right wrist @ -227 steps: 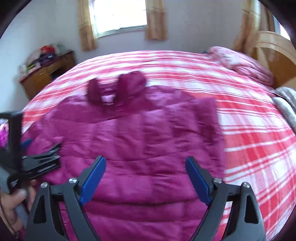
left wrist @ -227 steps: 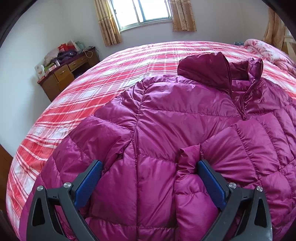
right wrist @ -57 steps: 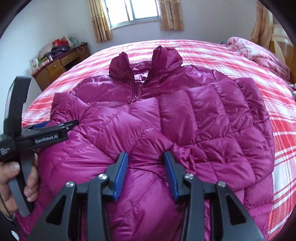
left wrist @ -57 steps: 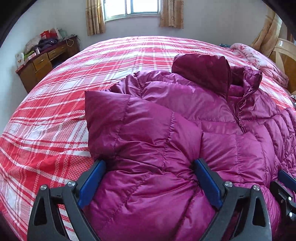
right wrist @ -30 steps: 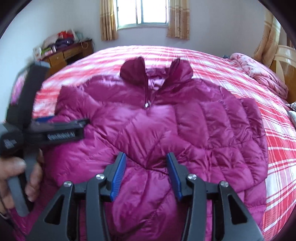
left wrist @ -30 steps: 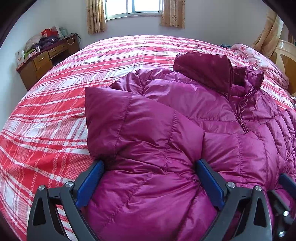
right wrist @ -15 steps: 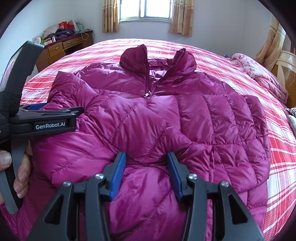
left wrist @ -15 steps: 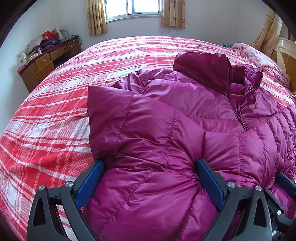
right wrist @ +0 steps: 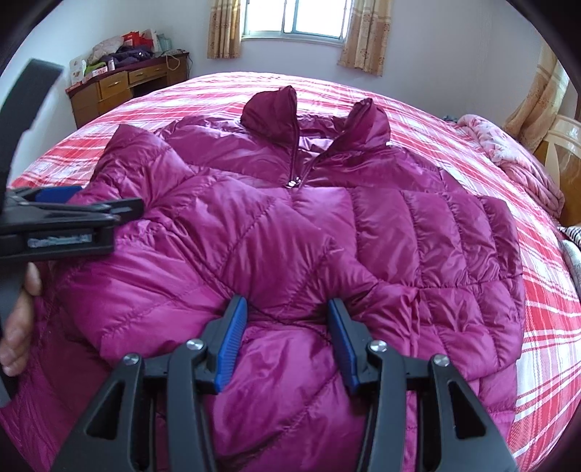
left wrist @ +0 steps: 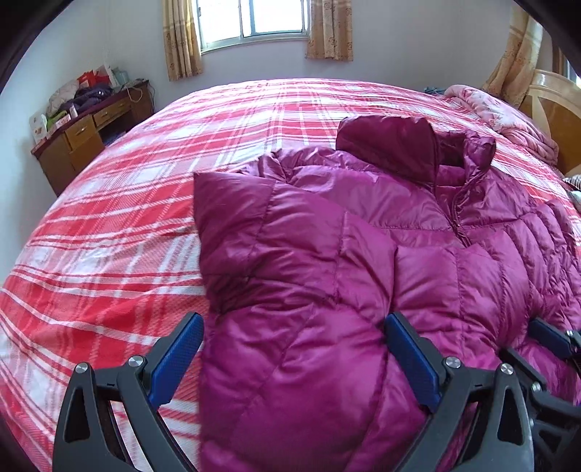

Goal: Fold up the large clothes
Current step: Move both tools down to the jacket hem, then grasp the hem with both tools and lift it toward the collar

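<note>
A magenta quilted puffer jacket (right wrist: 326, 225) lies front up on the bed, collar toward the window, both sleeves folded in over the chest. My right gripper (right wrist: 287, 339) is at the jacket's near middle, its blue pads pressing a bunched fold of the padding. The left sleeve's fold (left wrist: 290, 276) bulges between the wide jaws of my left gripper (left wrist: 294, 357); its left pad hangs over the bedspread, just clear of the cloth. In the right wrist view, a hand holds the left gripper (right wrist: 120, 210) at the jacket's left edge. The right gripper (left wrist: 544, 345) shows low on the right in the left wrist view.
A red and white plaid bedspread (left wrist: 120, 225) covers the bed. A wooden desk (right wrist: 123, 87) piled with things stands by the far left wall. A pink quilt (right wrist: 508, 156) and a wooden headboard (left wrist: 555, 109) are at the right. The window (right wrist: 294, 18) is straight ahead.
The left gripper has drifted a little left, so its left pad now sits over the bedspread instead of the jacket. The right gripper keeps its hold and has rolled slightly.
</note>
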Demonstrator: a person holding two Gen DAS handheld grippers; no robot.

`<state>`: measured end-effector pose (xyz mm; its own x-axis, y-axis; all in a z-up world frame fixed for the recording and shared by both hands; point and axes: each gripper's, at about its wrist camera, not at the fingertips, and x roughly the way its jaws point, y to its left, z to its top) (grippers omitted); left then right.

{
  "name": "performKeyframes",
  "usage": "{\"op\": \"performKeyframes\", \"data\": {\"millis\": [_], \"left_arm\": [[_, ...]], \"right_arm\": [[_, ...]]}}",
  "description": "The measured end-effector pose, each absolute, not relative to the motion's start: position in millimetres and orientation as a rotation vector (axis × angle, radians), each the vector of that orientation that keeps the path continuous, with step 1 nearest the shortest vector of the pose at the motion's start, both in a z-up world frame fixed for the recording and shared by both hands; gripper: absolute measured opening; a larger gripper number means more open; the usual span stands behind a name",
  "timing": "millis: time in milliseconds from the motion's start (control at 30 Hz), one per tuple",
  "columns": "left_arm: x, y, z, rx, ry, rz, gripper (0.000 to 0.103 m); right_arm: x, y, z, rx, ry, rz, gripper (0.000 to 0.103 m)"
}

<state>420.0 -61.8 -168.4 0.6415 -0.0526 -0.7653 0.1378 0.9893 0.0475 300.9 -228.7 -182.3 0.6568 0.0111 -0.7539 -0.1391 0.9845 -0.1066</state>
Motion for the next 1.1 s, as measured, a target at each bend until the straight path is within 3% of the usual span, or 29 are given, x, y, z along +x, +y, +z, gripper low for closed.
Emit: {"op": "performKeyframes", "data": {"millis": [133,200,267,767,867,1100], "left_arm": [[417.3,-54.9,-137.5,0.104,0.809,-0.111,0.1],[423.1,-53.0,-121.4,0.094,0.778,-0.116,0.1],[434.2,-54.8,-106.7,0.085,0.753,-0.109,0.1],[567.2,-110.0,-87.4,0.057,0.801,-0.143,0.1],[592.9,-115.4,-90.4,0.011,0.834,-0.16,0.1],[630.9,-142.0,-110.1,0.084,0.884,-0.142,0.1]], "right_arm": [[302.9,-234.5,-171.1,-0.166,0.895,0.163,0.053],[303.4,-242.6,-159.0,-0.112,0.892,0.219,0.071],[303.4,-251.5,-142.0,-0.077,0.834,0.23,0.079],[424.4,-331.6,-97.4,0.129,0.804,0.072,0.079],[442.1,-340.1,-95.6,0.18,0.79,0.063,0.088],[493.3,-329.4,-95.4,0.124,0.857,0.059,0.088]]}}
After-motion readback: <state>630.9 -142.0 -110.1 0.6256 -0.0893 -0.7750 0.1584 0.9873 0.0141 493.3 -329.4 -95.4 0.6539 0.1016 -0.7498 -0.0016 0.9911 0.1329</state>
